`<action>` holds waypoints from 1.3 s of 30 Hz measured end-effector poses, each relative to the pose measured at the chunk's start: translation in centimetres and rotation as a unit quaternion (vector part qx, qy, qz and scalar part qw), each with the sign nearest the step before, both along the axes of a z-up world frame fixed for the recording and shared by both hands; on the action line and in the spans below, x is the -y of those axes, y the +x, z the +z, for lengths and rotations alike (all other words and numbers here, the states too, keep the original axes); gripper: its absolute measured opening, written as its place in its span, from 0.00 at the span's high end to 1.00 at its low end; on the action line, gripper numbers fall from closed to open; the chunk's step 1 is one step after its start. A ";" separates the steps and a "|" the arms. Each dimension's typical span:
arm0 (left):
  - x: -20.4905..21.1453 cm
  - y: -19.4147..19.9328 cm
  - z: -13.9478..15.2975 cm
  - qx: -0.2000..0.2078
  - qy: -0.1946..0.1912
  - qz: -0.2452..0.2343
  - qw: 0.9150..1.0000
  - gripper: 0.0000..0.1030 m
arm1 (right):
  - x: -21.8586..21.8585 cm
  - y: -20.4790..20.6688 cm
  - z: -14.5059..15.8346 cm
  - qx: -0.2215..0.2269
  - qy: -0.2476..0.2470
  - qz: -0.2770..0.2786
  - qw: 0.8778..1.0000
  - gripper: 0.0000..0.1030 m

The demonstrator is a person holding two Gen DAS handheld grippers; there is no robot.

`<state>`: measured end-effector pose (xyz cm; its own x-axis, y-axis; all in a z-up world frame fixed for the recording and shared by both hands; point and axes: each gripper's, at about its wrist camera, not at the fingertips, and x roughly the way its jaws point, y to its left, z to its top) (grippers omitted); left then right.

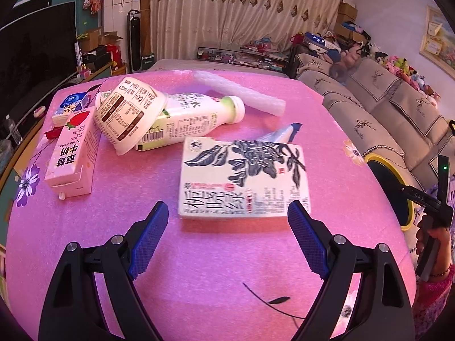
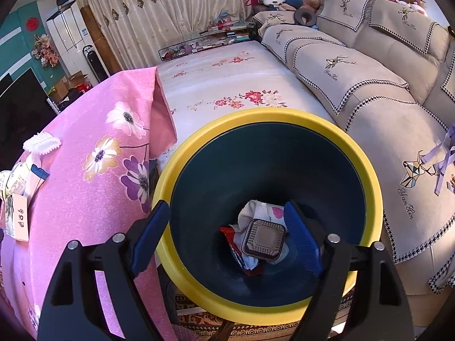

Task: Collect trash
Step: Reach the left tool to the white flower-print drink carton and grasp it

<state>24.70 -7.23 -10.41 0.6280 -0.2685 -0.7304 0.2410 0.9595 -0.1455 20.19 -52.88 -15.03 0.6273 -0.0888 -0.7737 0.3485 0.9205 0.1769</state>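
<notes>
Left gripper [image 1: 227, 213] is spread wide, flat tea carton [image 1: 244, 176] just ahead, long axis crosswise. Right gripper [image 2: 226, 213] hangs spread and empty over the trash bin [image 2: 284, 119].

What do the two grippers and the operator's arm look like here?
Both the left gripper and right gripper have black angular frames, silver pivot bolts and blue textured pads. The person's hand shows a pink sleeve and a thin bracelet.
</notes>
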 end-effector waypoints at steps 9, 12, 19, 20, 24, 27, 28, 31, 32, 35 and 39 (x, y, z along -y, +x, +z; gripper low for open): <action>0.5 1.5 -1.9 -0.024 0.007 -0.061 0.998 0.16 | -0.5 0.3 0.3 0.000 0.000 0.007 1.000 0.24; 1.3 0.8 -1.9 -0.026 0.011 -0.076 0.997 0.15 | -0.6 0.3 0.4 0.001 0.000 0.008 1.000 0.24; 7.0 -4.8 -1.0 -0.042 -0.013 -0.229 0.972 0.16 | -1.0 0.4 0.8 0.007 0.004 0.011 1.000 0.24; 7.7 -5.7 -0.7 -0.041 -0.018 -0.256 0.966 0.16 | -1.1 0.4 0.8 0.008 0.004 0.013 1.000 0.24; 8.2 -7.0 1.5 0.022 0.026 -0.266 0.963 0.16 | -1.2 0.2 1.1 0.013 0.005 0.016 1.000 0.24; 7.1 -4.4 1.9 0.039 0.052 -0.228 0.971 0.14 | -0.9 0.0 1.3 0.018 0.008 0.013 1.000 0.24; 6.9 -3.3 1.6 0.032 0.056 -0.219 0.974 0.14 | -0.9 -0.1 1.4 0.019 0.009 0.012 1.000 0.24; 6.8 -1.1 1.0 0.018 0.057 -0.219 0.974 0.13 | -0.7 -0.2 1.3 0.018 0.010 0.010 1.000 0.24; 7.1 -0.5 0.7 0.017 0.064 -0.217 0.974 0.13 | -0.6 -0.2 1.2 0.017 0.010 0.009 1.000 0.24; 7.8 0.9 -0.2 0.017 0.093 -0.210 0.973 0.12 | -0.3 -0.3 1.0 0.014 0.012 0.006 1.000 0.24; 8.3 2.2 -1.3 0.006 0.103 -0.210 0.972 0.12 | -0.2 -0.1 0.7 0.012 0.013 0.005 1.000 0.24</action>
<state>26.91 -15.56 -11.74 0.5041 -0.3518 -0.7887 0.6179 0.7850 0.0449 20.05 -52.72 -14.32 0.6463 -0.0617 -0.7606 0.3345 0.9187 0.2098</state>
